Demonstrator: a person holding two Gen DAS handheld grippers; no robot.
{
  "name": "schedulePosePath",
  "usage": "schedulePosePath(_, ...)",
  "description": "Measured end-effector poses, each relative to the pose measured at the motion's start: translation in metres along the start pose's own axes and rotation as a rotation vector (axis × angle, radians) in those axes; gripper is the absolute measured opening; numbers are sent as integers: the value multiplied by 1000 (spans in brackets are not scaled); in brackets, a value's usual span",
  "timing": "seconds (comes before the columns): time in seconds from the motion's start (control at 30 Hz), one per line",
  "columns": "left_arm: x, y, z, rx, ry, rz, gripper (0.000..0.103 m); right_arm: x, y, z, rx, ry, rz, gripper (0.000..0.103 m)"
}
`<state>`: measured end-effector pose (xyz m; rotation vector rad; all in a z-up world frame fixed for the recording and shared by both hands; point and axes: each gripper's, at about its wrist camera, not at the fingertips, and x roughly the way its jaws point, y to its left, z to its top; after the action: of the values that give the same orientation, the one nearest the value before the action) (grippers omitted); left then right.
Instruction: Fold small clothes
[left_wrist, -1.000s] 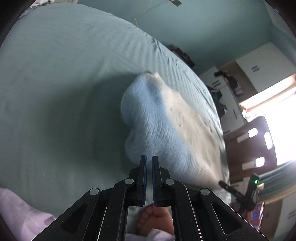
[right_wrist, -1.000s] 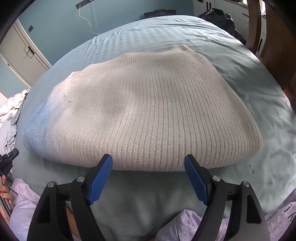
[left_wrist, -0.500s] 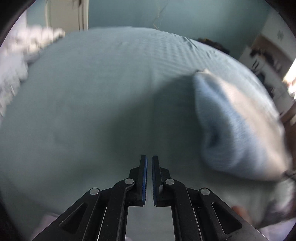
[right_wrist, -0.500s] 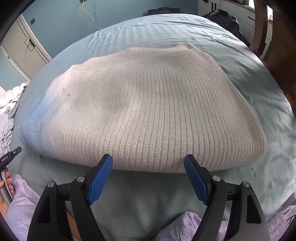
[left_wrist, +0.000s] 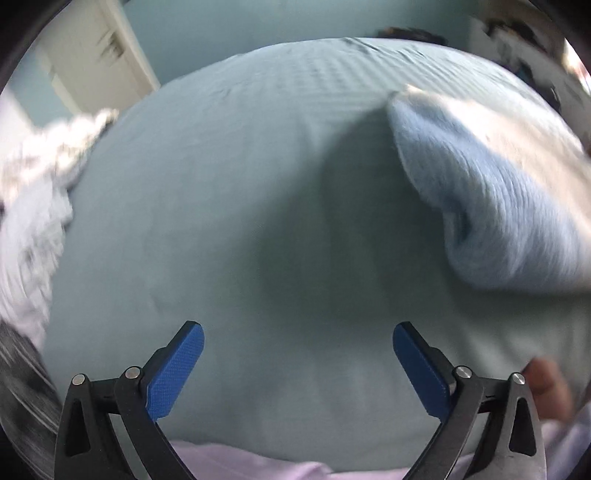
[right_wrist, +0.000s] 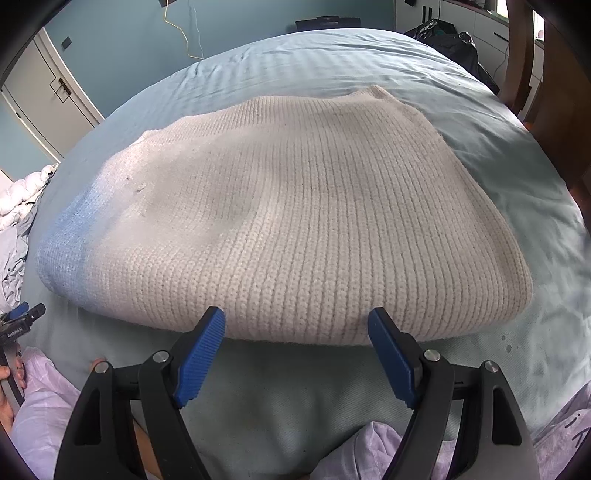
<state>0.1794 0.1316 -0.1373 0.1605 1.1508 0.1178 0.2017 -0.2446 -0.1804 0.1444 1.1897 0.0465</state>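
A folded knit sweater (right_wrist: 288, 221), cream with a pale blue end, lies flat on the light teal bedsheet (right_wrist: 332, 62). My right gripper (right_wrist: 297, 328) hovers open just in front of its near folded edge, and its blue pads (right_wrist: 201, 350) touch nothing. In the left wrist view the sweater's blue end (left_wrist: 491, 206) shows at the right, blurred. My left gripper (left_wrist: 297, 338) is over bare sheet to the left of the sweater. Its jaws are opening wide and nothing is between them.
A heap of white and pale clothes (left_wrist: 33, 192) lies at the bed's left edge. Lilac trouser fabric (right_wrist: 44, 413) and a bare foot (left_wrist: 546, 384) show near the bed's front. A dark wooden chair (right_wrist: 546, 110) stands at the right, and cupboard doors (right_wrist: 40, 96) at the back left.
The left gripper's jaws went from shut to wide open. Its view swung left, so the sweater moved from the middle to the right. The right gripper stayed still.
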Motion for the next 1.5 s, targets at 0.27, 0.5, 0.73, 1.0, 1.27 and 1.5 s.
schedulePosePath(0.27,25,-3,25,377,-172,-288,102,0,5,2,-19,-5,15,77)
schedulePosePath(0.5,51,5,51,469,-249,-581,103,4,5,3,-2,4,-18,77)
schedulePosePath(0.73,71,-31,70,690,-174,-731,100,8,12,5,-15,11,-55,77)
schedulePosePath(1.0,25,-85,82,756,-375,-764,86,10,13,5,-21,17,-69,77)
schedulePosePath(1.27,11,-58,77,669,-296,-842,27,6,9,3,-15,6,-44,77)
schedulePosePath(1.5,1,-39,51,525,-223,-886,21,-1,8,6,-5,-19,-16,77)
